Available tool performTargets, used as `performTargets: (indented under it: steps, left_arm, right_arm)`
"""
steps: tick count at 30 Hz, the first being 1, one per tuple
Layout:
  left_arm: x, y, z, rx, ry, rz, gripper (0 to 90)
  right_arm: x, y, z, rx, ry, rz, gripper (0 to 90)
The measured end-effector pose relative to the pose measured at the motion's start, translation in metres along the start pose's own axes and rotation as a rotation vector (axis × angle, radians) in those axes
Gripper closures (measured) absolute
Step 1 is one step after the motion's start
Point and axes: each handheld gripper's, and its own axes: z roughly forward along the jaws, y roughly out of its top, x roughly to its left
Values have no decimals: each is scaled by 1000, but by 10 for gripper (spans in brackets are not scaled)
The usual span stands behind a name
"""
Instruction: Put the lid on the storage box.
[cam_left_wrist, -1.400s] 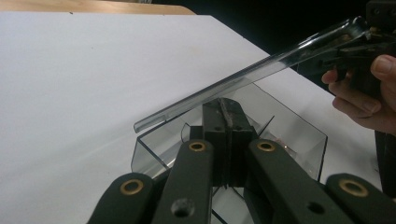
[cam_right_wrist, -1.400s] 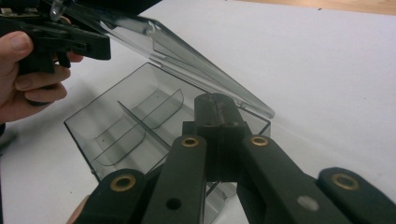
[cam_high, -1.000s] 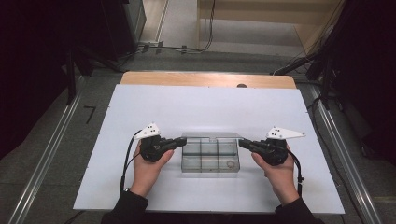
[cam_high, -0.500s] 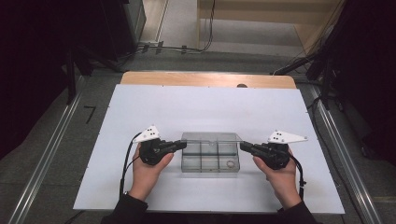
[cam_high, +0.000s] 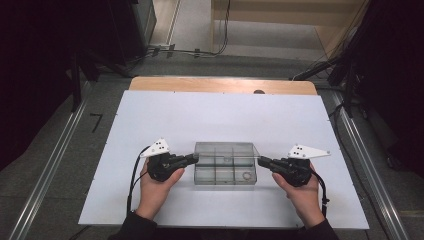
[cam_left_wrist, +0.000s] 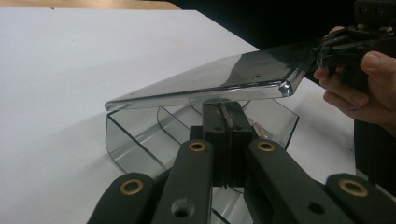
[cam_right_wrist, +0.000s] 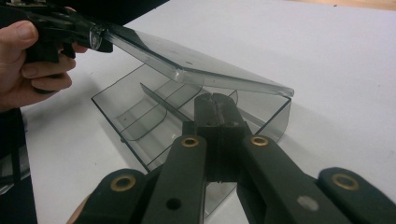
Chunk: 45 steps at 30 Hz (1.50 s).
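A clear plastic compartment box sits at the near middle of the white table. Its clear lid is lifted and slants above the open compartments. My left gripper is at the box's left end, with its jaws shut on the lid's edge. At the right end, my right gripper is also shut on the lid. From the left gripper view, the right gripper pinches the lid's far end. A small ring lies in a near right compartment.
The white table top stretches wide around the box, with a wooden strip along its far edge. Metal rails run down both sides on the grey floor. A person's hands hold both grippers from the near edge.
The lid's far outline has risen a little over the box. Both grippers have stayed at the box's ends, and the right one has shifted slightly.
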Motion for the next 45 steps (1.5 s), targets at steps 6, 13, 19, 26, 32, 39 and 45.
performTargets:
  steps: [6, 13, 19, 26, 32, 39, 45]
  left_arm:
    - [-1, -4, -3, -3, -3, -3, 899]
    - [-2, -9, -4, -3, -7, -10, 900]
    - [-1, -15, -4, 8, -9, -4, 900]
    - [0, -19, -6, 23, -10, -11, 899]
    - [1, -23, -6, 42, -19, -6, 900]
    - [4, -25, -5, 76, -23, 7, 900]
    - [6, -25, -6, 96, -23, 18, 900]
  right_arm:
    - [3, -2, -1, 8, 2, -6, 877]
    - [5, -6, -1, 19, 10, -7, 878]
    - [7, -10, 0, 30, 9, -14, 878]
    - [7, -16, 0, 40, 17, -10, 877]
    - [5, -20, -1, 54, 18, -11, 878]
    - [3, -24, 0, 73, 17, -17, 878]
    - [1, -26, 0, 86, 19, -27, 877]
